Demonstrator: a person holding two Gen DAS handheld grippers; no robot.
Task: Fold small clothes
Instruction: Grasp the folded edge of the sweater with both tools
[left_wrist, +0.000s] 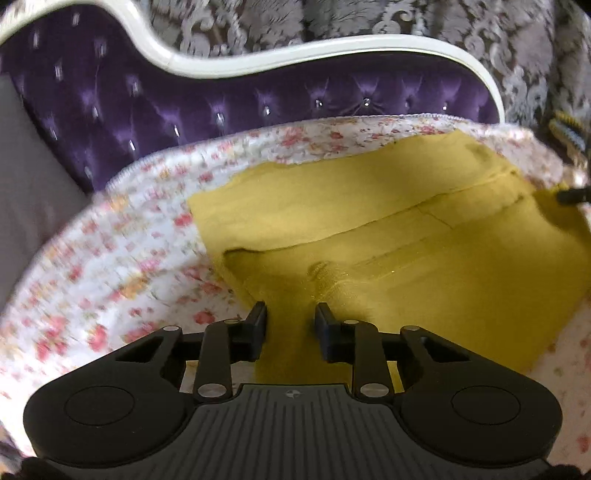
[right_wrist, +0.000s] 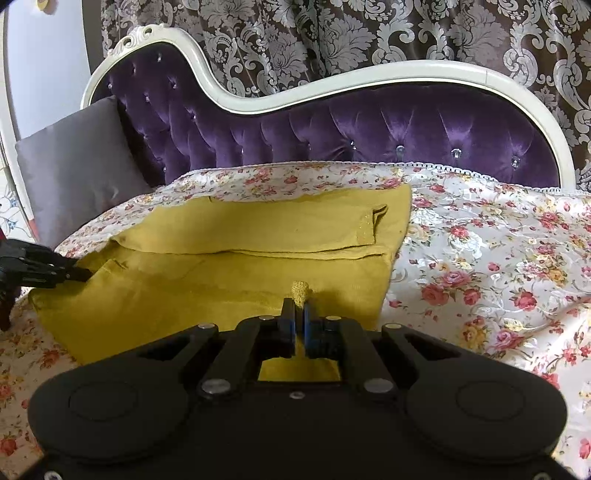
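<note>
Right gripper (right_wrist: 299, 320): jaws closed on a glittery gold-edged fold of the yellow garment (right_wrist: 229, 273), which stands up just beyond the fingertips
Left gripper (left_wrist: 291, 320): jaws apart, nothing between them; the garment's near edge lies below and just ahead of the fingertips
Left gripper, seen from the right wrist (right_wrist: 79, 274): its tip touches the garment's left edge; the jaw gap is not readable from this angle
Yellow garment, left wrist view (left_wrist: 424, 258): lies partly folded on the floral bedspread (left_wrist: 122, 266), with a puckered gold-trimmed ridge just ahead of the open jaws
Yellow garment, right wrist view: upper layer doubled over, a folded panel with a glittery edge toward its far right corner
Floral bedspread (right_wrist: 498, 266): covers the seat under and around the garment
Grey cushion (right_wrist: 74, 166): at far left, against the backrest
Purple tufted backrest (right_wrist: 369, 129): white curved frame, behind the bedspread
Damask curtain (right_wrist: 332, 33): farthest, behind the frame; sharp in the right wrist view, motion-blurred in the left
</note>
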